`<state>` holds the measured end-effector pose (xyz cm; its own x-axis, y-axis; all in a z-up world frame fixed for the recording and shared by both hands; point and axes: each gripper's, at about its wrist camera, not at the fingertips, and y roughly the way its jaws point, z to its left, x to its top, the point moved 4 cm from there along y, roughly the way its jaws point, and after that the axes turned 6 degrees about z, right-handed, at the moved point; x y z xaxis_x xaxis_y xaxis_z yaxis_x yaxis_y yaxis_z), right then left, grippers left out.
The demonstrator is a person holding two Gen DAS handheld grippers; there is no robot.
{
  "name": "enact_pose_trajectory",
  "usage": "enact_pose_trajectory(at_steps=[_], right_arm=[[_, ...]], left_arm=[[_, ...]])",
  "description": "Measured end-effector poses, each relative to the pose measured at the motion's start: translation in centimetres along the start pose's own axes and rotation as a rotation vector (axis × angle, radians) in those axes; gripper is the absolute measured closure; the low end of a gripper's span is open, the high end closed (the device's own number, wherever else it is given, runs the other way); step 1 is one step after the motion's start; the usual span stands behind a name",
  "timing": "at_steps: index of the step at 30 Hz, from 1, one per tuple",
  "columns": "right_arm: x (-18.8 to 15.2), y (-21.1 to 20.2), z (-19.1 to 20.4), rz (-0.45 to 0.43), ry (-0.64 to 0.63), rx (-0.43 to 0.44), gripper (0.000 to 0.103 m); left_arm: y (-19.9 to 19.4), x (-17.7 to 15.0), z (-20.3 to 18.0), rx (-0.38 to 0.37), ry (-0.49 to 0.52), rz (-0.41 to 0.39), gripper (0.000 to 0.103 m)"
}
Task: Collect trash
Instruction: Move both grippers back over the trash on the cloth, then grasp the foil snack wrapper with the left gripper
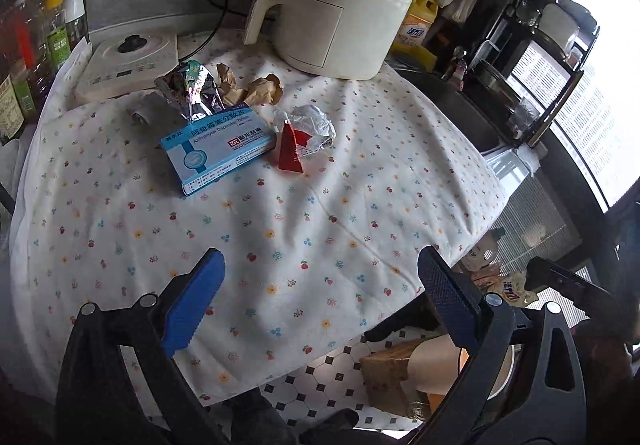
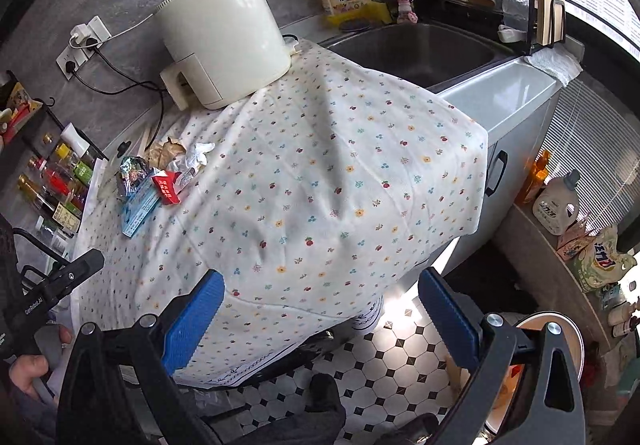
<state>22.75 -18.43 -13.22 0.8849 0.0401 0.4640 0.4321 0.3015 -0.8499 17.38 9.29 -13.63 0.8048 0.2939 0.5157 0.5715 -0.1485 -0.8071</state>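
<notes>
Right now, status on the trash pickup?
Left gripper and right gripper: jaws open, empty, above the cloth. Trash pile untouched beside the white pot. Nothing in the way.

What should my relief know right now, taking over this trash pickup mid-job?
Left gripper: open, empty, above the floral cloth.
Right gripper: open, empty, over the cloth's near edge.
Trash sits clustered near the air fryer: blue medicine box, red carton, foil wrapper, brown paper, clear plastic wrapper.
Done: nothing collected that shows.
Left: pick up all five.
</notes>
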Motion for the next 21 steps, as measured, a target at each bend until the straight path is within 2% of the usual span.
enact_pose_trajectory(at_steps=[11, 21], right_arm=[[2.0, 4.1, 6.5, 0.002, -0.027, 0.027, 0.008], [3.4, 5.7, 8.5, -0.032, 0.025, 0.017, 0.008]], left_arm=[[0.2, 3.2, 7.9, 0.021, -0.065, -0.026, 0.008], [2.9, 8.4, 11.7, -0.017, -0.072, -0.020, 0.021]])
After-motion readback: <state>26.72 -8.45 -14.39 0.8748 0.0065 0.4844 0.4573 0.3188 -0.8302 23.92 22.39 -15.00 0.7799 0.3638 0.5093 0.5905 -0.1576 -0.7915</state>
